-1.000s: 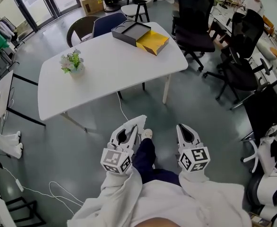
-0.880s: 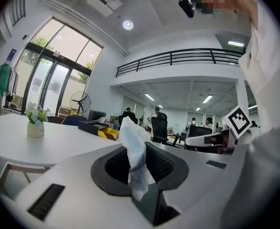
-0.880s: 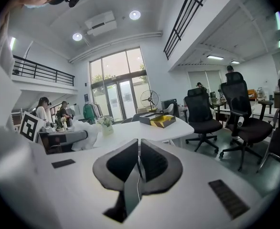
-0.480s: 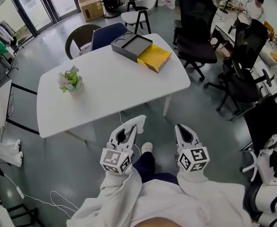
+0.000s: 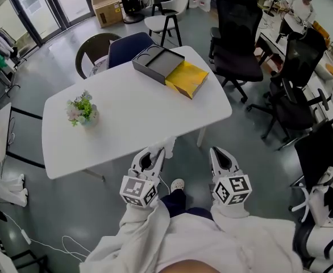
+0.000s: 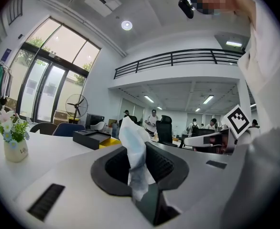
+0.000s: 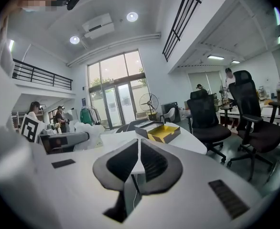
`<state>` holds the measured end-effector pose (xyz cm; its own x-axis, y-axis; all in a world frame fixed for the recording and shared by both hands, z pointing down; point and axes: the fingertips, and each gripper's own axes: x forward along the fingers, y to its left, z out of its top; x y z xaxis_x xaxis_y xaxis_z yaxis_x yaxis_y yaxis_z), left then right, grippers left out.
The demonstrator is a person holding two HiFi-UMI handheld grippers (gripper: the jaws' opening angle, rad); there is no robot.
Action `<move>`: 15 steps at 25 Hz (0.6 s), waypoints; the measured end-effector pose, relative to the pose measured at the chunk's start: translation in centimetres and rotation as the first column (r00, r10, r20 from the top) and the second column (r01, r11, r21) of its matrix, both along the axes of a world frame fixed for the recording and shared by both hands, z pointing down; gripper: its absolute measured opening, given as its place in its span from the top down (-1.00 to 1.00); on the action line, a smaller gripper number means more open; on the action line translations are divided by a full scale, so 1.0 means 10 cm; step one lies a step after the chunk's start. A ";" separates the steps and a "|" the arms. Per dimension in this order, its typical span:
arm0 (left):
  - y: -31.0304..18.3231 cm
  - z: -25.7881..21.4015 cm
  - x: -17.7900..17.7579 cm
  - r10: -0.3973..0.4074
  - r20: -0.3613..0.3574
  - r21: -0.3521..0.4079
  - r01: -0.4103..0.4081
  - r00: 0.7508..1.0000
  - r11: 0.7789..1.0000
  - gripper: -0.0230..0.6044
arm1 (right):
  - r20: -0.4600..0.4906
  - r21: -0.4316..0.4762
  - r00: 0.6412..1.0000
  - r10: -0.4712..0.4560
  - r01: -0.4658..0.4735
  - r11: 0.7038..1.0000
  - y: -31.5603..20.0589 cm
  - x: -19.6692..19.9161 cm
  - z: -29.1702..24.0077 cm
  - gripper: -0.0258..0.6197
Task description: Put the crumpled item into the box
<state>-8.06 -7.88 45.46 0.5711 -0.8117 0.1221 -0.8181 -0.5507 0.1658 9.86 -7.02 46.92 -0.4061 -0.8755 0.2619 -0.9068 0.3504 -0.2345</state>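
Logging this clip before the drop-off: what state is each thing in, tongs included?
Left tongs: shut on the crumpled tissue.
Right tongs: shut, nothing between them.
Crumpled tissue: pinched, sticking up past the jaws, not yet in the box.
Box: open, on the far side of the table, yellow inside bare.
Potted plant: upright on the table.
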 end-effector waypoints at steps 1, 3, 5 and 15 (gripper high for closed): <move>-0.05 0.02 0.00 0.004 0.000 -0.003 -0.004 1.000 1.000 0.67 | 0.001 -0.003 1.000 0.002 -0.002 1.000 -0.05 -0.01 0.01 0.80; -0.14 0.04 0.00 0.012 0.000 -0.009 -0.012 1.000 1.000 0.67 | 0.003 -0.007 1.000 0.007 -0.007 1.000 -0.15 -0.02 0.03 0.80; -0.24 0.05 -0.01 0.017 0.001 -0.013 -0.017 1.000 1.000 0.67 | 0.004 -0.012 1.000 0.012 -0.012 1.000 -0.23 -0.02 0.05 0.80; -0.68 0.14 0.05 0.072 0.008 -0.020 -0.072 0.997 0.997 0.67 | 0.009 -0.007 0.998 0.054 -0.054 0.998 -0.65 0.01 0.11 0.80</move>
<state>-7.54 -14.73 46.89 0.6267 -0.7660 0.1432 -0.7781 -0.6048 0.1699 9.94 -13.50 47.99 -0.3603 -0.8945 0.2647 -0.9222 0.2989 -0.2452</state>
